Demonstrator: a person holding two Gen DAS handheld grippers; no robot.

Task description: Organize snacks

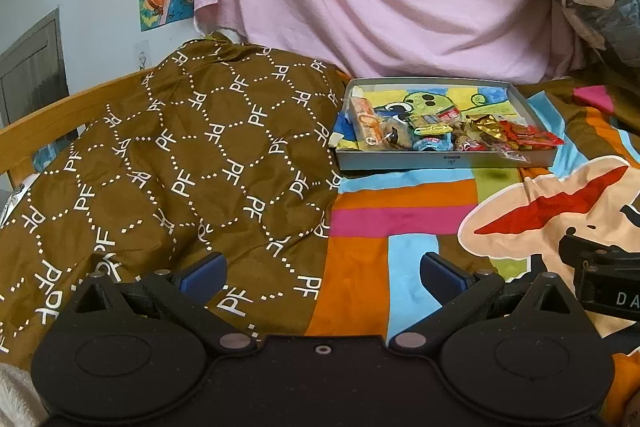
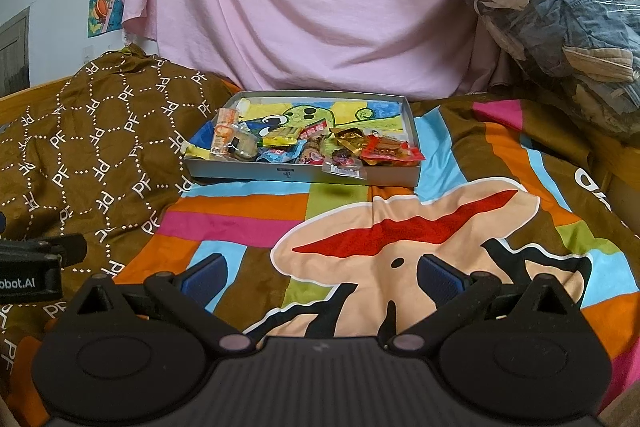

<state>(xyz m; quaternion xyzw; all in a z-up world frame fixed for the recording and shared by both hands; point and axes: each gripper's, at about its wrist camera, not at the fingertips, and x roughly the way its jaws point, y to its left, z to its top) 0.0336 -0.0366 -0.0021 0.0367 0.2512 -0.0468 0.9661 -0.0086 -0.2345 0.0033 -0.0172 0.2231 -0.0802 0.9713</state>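
Left claw (image 1: 322, 277): jaws spread wide, nothing between the blue pads (image 1: 202, 273), hovering low over the bed where the brown PF-print cover (image 1: 180, 155) meets the striped cartoon blanket (image 1: 400, 223). Right claw (image 2: 322, 277): also wide open and empty, over the cartoon face on the blanket (image 2: 400, 227). Each claw shows at the edge of the other's view, so they sit side by side, apart.

Shallow grey tray (image 2: 304, 175) lies flat on the blanket at the far side of the bed, well ahead of both claws. Long axis runs left-right, long front wall facing the cameras; back edge sits near the hanging pink sheet (image 2: 320, 7). Left end just beside the brown cover (image 2: 100, 147).

Snacks (image 2: 312, 145) are bunched along the tray's front half; rear half shows a bare cartoon liner. An orange-and-white packet (image 2: 223, 139) lies at the left end, long axis front-to-back. Red wrappers (image 2: 394, 149) sit at the right end, and one small clear packet (image 2: 344, 169) hangs over the front wall (contents too small to read).

Open blanket lies between claws and tray. A plastic-wrapped clothes bundle (image 2: 560, 27) fills the right rear; a wooden bed rail (image 1: 60, 107) bounds the left.
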